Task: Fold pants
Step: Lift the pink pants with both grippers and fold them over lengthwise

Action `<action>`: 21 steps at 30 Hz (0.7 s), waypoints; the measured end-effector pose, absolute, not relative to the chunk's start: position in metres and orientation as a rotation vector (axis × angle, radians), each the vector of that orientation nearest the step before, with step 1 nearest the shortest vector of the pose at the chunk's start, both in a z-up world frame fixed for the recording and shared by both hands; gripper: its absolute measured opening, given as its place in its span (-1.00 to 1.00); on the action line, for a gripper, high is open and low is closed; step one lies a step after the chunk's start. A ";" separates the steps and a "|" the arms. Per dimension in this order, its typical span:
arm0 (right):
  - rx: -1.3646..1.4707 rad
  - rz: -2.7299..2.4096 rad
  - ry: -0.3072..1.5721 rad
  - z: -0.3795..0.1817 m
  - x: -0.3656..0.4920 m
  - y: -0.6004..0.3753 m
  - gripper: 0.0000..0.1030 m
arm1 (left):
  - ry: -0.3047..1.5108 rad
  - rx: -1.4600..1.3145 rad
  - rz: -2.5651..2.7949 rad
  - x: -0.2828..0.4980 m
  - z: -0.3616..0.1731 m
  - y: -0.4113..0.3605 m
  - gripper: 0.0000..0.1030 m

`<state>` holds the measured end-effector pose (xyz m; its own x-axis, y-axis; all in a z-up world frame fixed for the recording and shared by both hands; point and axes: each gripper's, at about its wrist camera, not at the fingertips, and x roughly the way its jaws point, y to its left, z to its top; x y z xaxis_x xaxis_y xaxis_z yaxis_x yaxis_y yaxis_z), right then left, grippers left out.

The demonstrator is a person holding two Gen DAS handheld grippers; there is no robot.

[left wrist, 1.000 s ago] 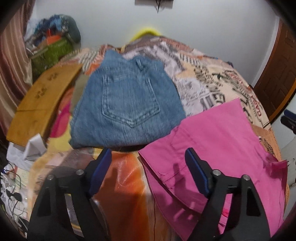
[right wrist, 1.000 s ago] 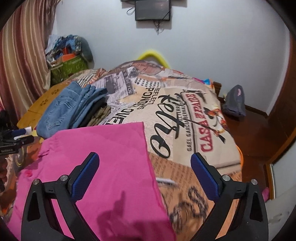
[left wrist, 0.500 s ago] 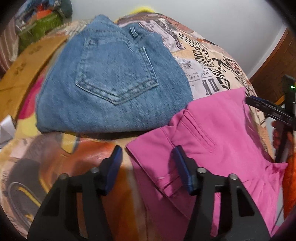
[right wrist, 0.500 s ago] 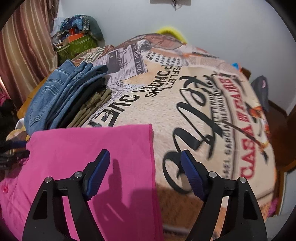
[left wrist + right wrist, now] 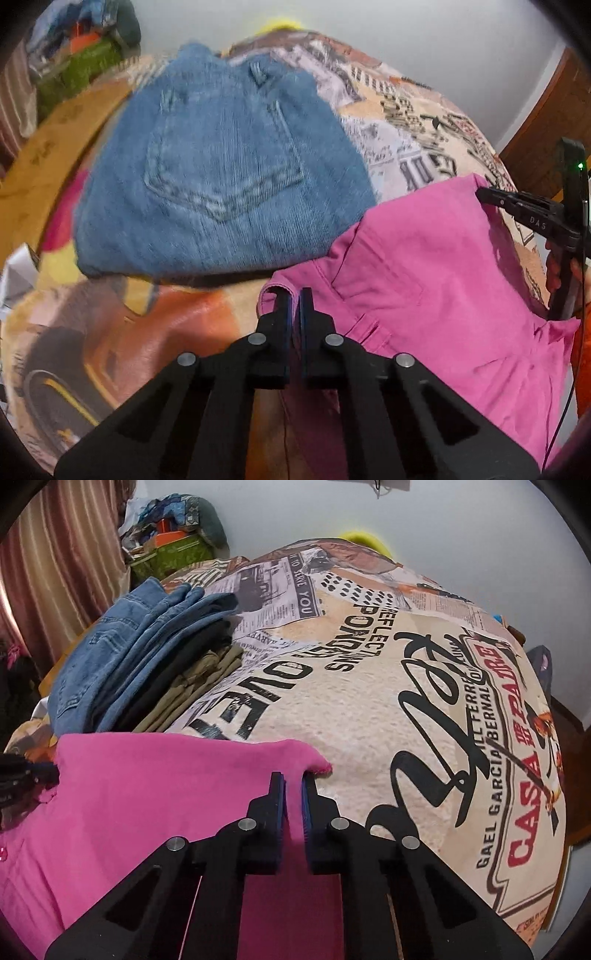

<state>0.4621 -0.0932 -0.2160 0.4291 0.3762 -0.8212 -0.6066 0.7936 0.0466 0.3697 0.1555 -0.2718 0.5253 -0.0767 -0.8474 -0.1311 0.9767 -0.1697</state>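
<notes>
Pink pants (image 5: 436, 280) lie spread flat on the printed bedspread (image 5: 369, 716). My left gripper (image 5: 293, 295) is shut on the pants' near-left corner, by the waistband. My right gripper (image 5: 293, 779) is shut on the pants (image 5: 147, 797) at their far right corner, where the cloth bunches up between the pads. In the left wrist view the right gripper (image 5: 524, 210) shows at the pants' far edge.
A stack of folded jeans (image 5: 221, 177) lies just beyond the pink pants on the left; it also shows in the right wrist view (image 5: 140, 657), with olive and dark garments under it. A wooden board (image 5: 48, 155) and a pile of clutter (image 5: 173, 539) sit at the far left. A wall is behind the bed.
Both grippers moved down and forward to the pink pants and went from wide open to shut, each pinching a corner. The cloth at the right corner has puckered.
</notes>
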 end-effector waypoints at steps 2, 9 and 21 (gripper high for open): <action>-0.265 0.613 0.925 -0.211 0.459 -0.096 -0.89 | 0.991 -0.220 0.037 0.369 -0.259 0.157 -0.96; -0.181 0.574 0.824 -0.166 0.447 -0.122 -0.92 | 0.871 -0.166 0.022 0.380 -0.200 0.146 -0.96; -0.100 0.489 0.660 -0.087 0.412 -0.169 -0.93 | 0.731 -0.067 -0.048 0.369 -0.129 0.109 -0.96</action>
